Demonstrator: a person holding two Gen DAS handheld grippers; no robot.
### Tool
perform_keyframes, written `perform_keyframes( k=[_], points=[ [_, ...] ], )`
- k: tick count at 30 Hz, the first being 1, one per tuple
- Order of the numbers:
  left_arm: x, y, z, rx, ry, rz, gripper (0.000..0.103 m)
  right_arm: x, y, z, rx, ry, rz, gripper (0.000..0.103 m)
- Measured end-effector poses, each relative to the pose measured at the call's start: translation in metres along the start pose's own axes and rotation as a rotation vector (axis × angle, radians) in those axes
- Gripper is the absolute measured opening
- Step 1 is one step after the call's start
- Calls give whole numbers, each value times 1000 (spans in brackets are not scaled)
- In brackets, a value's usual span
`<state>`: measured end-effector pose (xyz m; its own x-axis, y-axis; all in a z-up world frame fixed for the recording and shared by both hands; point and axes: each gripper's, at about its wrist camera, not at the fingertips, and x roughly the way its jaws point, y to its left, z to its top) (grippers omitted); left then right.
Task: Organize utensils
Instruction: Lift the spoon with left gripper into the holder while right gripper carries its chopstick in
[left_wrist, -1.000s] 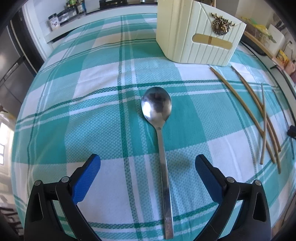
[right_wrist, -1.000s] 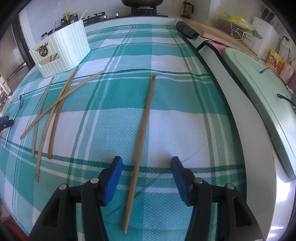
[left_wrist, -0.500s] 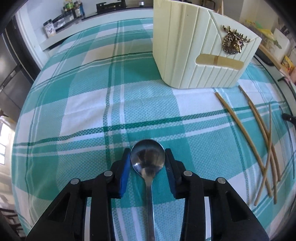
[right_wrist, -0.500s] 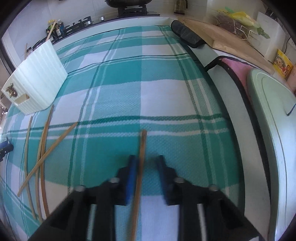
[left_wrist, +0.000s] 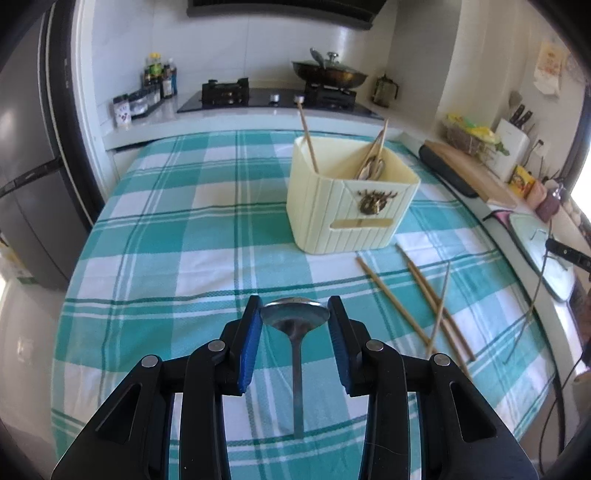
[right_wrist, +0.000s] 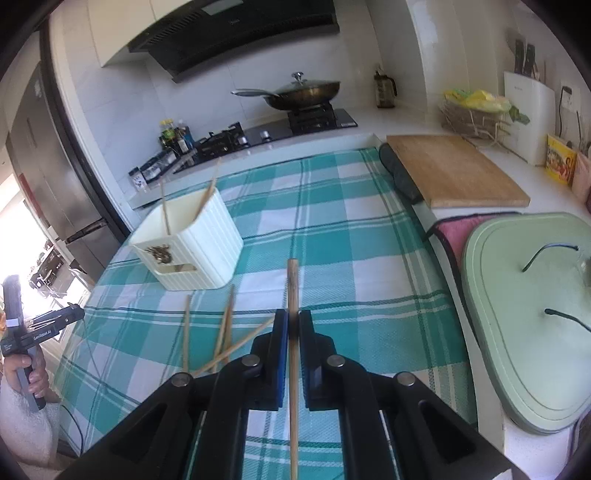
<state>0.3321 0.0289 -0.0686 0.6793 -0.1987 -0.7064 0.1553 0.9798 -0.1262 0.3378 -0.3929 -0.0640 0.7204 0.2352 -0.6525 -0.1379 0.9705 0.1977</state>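
Spoon (left_wrist: 295, 316) clamped at the bowl in left hand-held gripper (left_wrist: 295, 321), handle trailing to 6 o'clock, lifted off the surface (left_wrist: 155, 258). Holder box (left_wrist: 351, 206) sits at 1 o'clock from it, near. Right hand-held gripper (right_wrist: 294, 325) pinches one chopstick (right_wrist: 292, 288), long axis 12–6; box (right_wrist: 192, 251) at 10 o'clock, farther. Loose chopsticks (left_wrist: 436, 306) lie beside the box. Box contents partly hidden; the held chopstick's rear end is cut off.
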Motion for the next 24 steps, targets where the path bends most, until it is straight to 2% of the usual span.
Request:
perform_keyframes(
  k=[6, 14, 18, 24],
  points=[
    [-38, 1, 5, -5, -76, -31, 36, -47, 36, 5, -74, -89, 28, 6],
    [-63, 3, 29, 0, -107, -68, 36, -63, 73, 36, -147, -193, 43, 6],
    [-76, 4, 67, -8, -158, -79, 36, -56, 85, 67, -173, -226, 62, 6],
    [-89, -6, 147, -22, -348, -144, 36, -42, 116, 128, -210, -319, 125, 6]
  ],
)
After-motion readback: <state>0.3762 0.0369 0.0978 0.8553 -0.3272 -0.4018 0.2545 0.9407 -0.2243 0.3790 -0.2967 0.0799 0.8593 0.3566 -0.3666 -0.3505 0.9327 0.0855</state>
